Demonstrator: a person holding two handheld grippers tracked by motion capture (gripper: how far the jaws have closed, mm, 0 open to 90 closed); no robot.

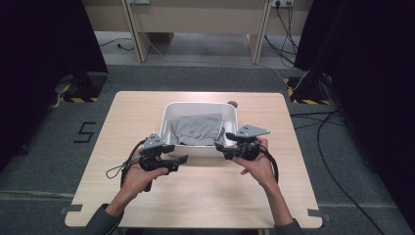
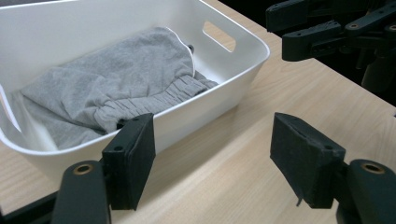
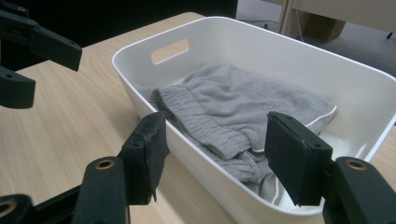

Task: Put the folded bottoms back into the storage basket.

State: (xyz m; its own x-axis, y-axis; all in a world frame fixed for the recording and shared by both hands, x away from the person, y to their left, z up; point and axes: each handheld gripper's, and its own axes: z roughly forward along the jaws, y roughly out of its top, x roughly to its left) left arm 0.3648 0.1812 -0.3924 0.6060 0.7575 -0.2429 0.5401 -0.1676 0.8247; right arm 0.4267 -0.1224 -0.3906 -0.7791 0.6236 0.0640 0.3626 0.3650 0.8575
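A white plastic tub (image 1: 169,108) with handle slots stands in the middle of the light wooden table (image 1: 137,115). A grey garment with an elastic waistband (image 1: 198,128) lies crumpled inside it. My left gripper (image 1: 180,161) hovers open just off the tub's near-left corner. My right gripper (image 1: 224,146) is open at the near-right corner. In the left gripper view, the open left gripper (image 2: 212,140) faces the tub wall (image 2: 205,102) and garment (image 2: 116,79), with the right gripper (image 2: 327,28) beyond. In the right gripper view, the open right gripper (image 3: 217,135) frames the rim (image 3: 126,56) and garment (image 3: 233,102); the left gripper (image 3: 32,46) shows at upper left.
A small brown object (image 1: 233,104) sits by the tub's far right corner. Bare tabletop lies all around the tub. Black curtains flank both sides, cables (image 1: 323,132) trail on the grey floor at right, and a "5" mark (image 1: 85,132) is at left.
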